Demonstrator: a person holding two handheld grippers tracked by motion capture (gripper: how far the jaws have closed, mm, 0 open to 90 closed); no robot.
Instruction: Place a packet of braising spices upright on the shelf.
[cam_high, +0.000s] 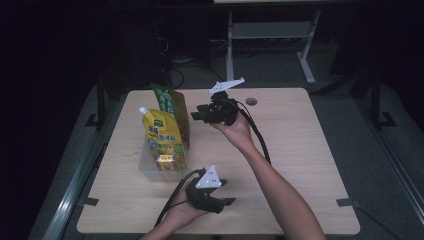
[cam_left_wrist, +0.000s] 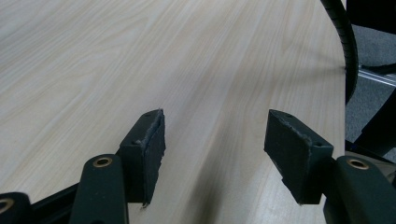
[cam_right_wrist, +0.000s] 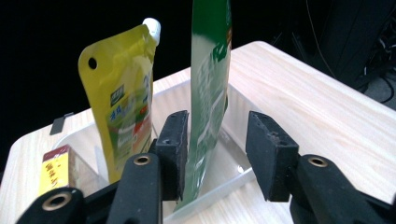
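Jaws of the left gripper (cam_high: 212, 192) stand parted over bare desk (cam_left_wrist: 93, 60), holding nothing. Farther off, the right gripper (cam_right_wrist: 217, 156) has its jaws apart around the green pouch (cam_right_wrist: 210, 93), which stands upright in the clear plastic bin (cam_right_wrist: 233, 175) beside the yellow spouted pouch (cam_right_wrist: 121, 107). Risk: unsupported, the green pouch may topple, or a withdrawing jaw may snag it.
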